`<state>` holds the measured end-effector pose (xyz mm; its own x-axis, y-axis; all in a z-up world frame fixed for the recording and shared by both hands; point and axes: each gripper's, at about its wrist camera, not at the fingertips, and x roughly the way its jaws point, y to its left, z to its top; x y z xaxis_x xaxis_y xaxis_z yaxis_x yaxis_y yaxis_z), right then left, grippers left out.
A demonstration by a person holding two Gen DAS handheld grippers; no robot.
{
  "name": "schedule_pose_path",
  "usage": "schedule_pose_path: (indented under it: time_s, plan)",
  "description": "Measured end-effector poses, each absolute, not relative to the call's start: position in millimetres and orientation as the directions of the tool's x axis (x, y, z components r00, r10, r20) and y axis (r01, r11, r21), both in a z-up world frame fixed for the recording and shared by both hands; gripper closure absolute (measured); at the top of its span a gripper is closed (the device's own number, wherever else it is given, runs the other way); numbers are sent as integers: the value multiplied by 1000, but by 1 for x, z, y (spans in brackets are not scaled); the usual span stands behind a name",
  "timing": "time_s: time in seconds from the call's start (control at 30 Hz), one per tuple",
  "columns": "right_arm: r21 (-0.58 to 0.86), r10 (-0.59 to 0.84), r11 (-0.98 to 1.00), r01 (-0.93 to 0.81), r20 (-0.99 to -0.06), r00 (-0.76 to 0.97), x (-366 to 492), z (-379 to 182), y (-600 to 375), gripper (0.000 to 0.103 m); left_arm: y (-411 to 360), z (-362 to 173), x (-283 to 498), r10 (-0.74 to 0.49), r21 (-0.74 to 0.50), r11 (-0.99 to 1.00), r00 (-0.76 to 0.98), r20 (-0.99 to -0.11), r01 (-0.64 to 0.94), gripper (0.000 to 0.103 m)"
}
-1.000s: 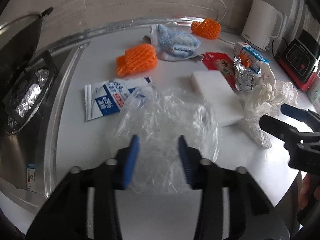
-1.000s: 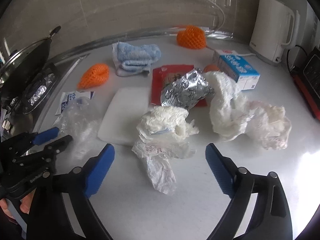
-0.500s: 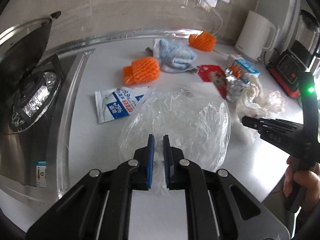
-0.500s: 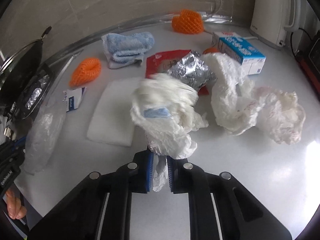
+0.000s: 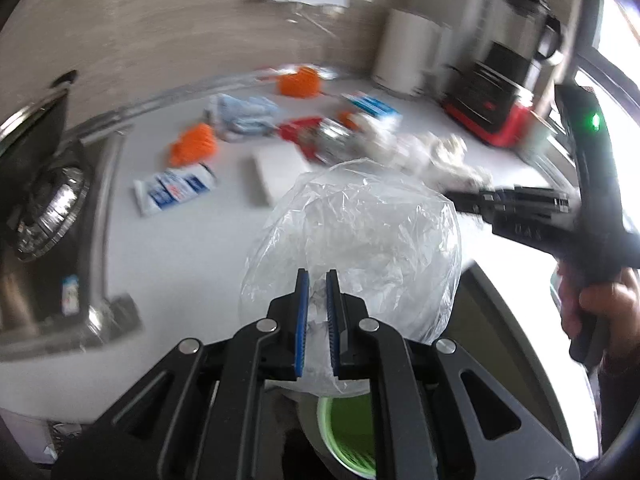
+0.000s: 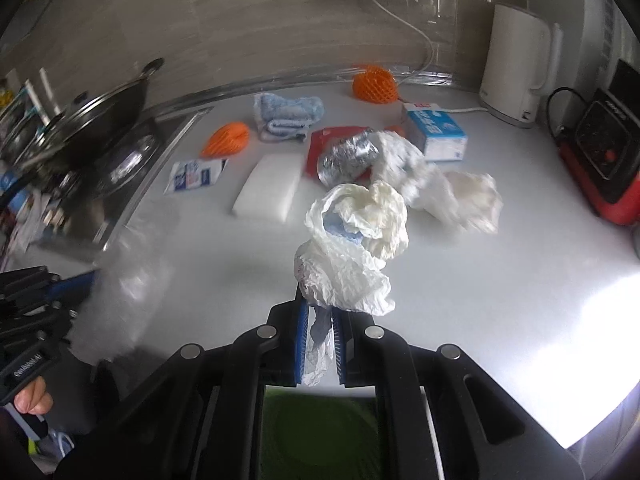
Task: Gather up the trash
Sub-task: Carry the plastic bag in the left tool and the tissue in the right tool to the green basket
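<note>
My left gripper (image 5: 316, 316) is shut on a clear plastic bag (image 5: 360, 240) and holds it lifted past the counter's front edge, above a green bin (image 5: 348, 436). My right gripper (image 6: 320, 340) is shut on a crumpled white plastic bag (image 6: 352, 248), lifted over the counter edge, with the green bin (image 6: 320, 432) below it. The right gripper also shows in the left wrist view (image 5: 520, 208), and the left gripper shows at the left of the right wrist view (image 6: 36, 300).
On the white counter (image 6: 480, 280) lie two orange foam nets (image 6: 226, 140), a blue cloth (image 6: 286, 114), a wipes packet (image 6: 196, 174), a white sponge (image 6: 272, 188), foil (image 6: 348, 156), a red wrapper, a carton (image 6: 436, 136) and tissue (image 6: 468, 196). A kettle (image 6: 516, 64) stands at the back, a stove (image 6: 100, 148) at the left.
Both grippers have pulled back from the counter and risen with their bags. The green bin has come into view beneath them. One second ago both grippers were open.
</note>
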<state>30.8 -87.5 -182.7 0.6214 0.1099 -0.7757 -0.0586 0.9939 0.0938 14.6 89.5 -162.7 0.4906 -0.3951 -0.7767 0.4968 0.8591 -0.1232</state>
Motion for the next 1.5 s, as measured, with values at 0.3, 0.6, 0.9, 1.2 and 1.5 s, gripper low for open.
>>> schedule_pose_path:
  time_s: [0.3,0.6,0.9,1.2,1.5]
  plan:
    - [112,145,989,-93,-800,582,-68,-178,-108,91,47,-194,-72,-377,-97,804,377,-846,586,94]
    - [155,199,980,-128,-835,514,-115,-192,-119,91,21,-224,-109,-376,-151,782,265,-888,605,56]
    - [217,285,955,-201,-859,426,-130,-213,-100,89,29,-211,-105,-354,-135,842,348,-868,522,32]
    - [192,279,945,-266,-895,347,-132,-234,-79,45,62,-171,-80,-323,-125,908,479,-816,400,13]
    - [189,268,959,-214,-854,446,-106,-210,-94,29,80,-159,-51,-288,-122,936,523,-802,329,12]
